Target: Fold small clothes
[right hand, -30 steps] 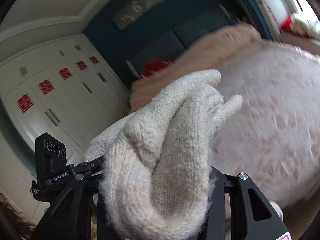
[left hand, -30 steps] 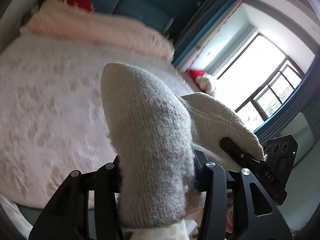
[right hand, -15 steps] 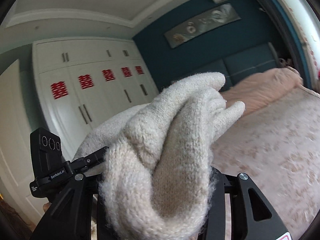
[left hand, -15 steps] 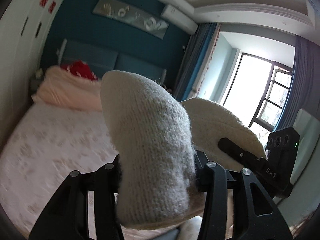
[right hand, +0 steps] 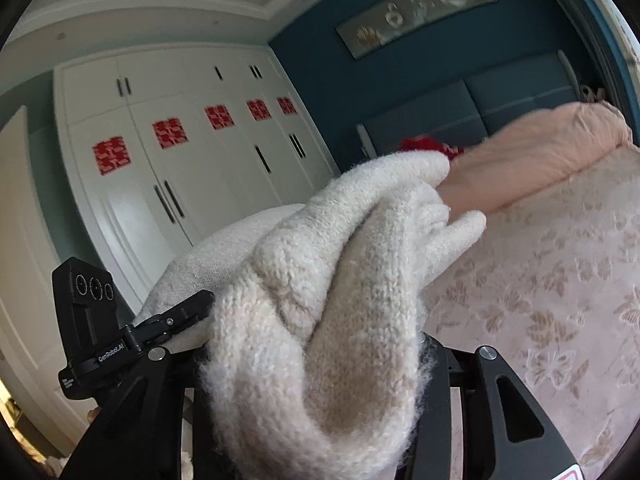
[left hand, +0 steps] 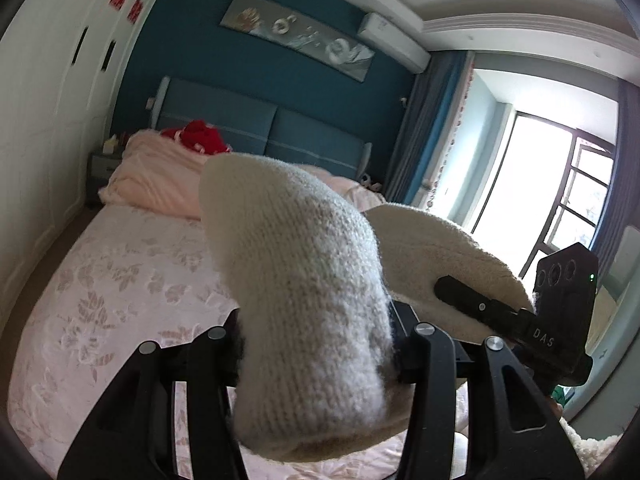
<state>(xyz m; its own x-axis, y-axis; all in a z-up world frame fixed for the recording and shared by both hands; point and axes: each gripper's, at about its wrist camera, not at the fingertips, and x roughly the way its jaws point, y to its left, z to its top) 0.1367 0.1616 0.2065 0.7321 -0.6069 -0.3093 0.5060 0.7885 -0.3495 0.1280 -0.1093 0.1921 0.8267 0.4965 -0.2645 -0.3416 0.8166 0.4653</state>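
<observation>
Knit garment: cream woolly knit garment (left hand: 304, 312), bunched and raised in the air above the bed, held at two spots, one in each pair of tongs
Left tongs: left tongs (left hand: 316, 344) clenched on a thick rounded fold of the knit; the fabric fills the gap between the black fingers and bulges up and forward over them
Right tongs: right tongs (right hand: 316, 364) clenched on another bunch of the same knit (right hand: 320, 300), fuzzier here, with folds that fan out toward the bed
Other gripper in left view: black body of the right gripper (left hand: 560, 320) sits to the right, with the knit draped between the two tools
Other gripper in right view: black body of the left gripper (right hand: 92, 320) sits to the left, touching the cloth
Bed: bed (left hand: 120, 280) with a pale pink floral cover lies below and beyond the garment, well apart from it
Quilt: pink quilt (right hand: 540, 164) heaped at the head of the bed, a red item (left hand: 198, 136) on it
Headboard: blue headboard (left hand: 256, 128) against a teal wall
Wardrobe: white wardrobe (right hand: 180, 160) with red paper emblems on its doors
Window: bright window (left hand: 560, 192) at the right of the left view
</observation>
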